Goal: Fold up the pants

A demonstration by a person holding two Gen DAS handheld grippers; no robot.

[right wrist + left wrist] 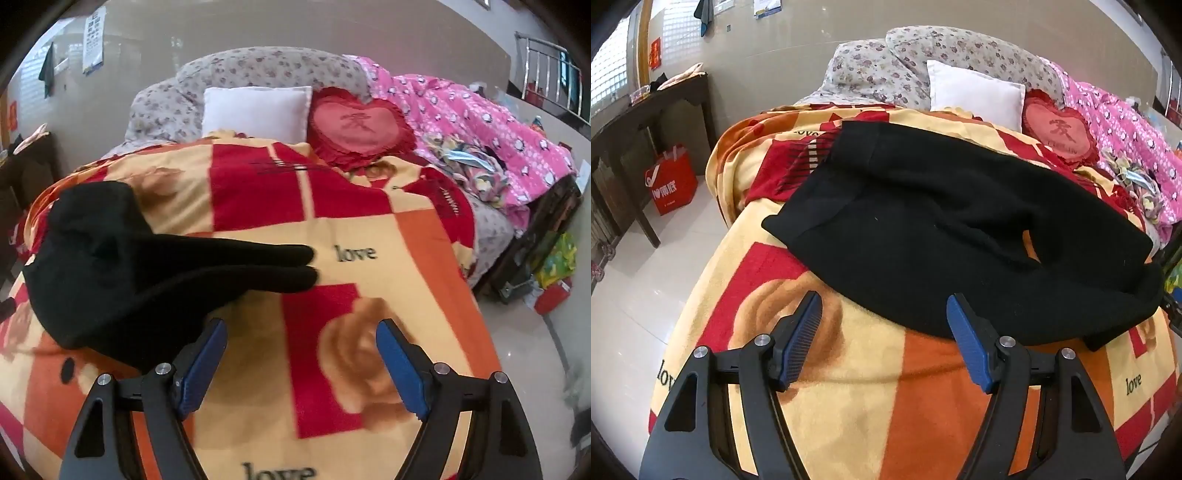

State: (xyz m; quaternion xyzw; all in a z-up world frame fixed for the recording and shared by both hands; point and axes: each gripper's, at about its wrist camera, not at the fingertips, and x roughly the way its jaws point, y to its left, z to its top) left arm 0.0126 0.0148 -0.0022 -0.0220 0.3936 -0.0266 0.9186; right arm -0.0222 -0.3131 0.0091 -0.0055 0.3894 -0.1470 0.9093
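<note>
Pants: black pants (942, 229) spread flat on the rose-print blanket (849, 369), ready for folding.
Left gripper (884, 314): jaws wide, empty, poised at the pants' near edge.
Right gripper (301, 336): jaws wide, empty, beside the leg ends.
</note>
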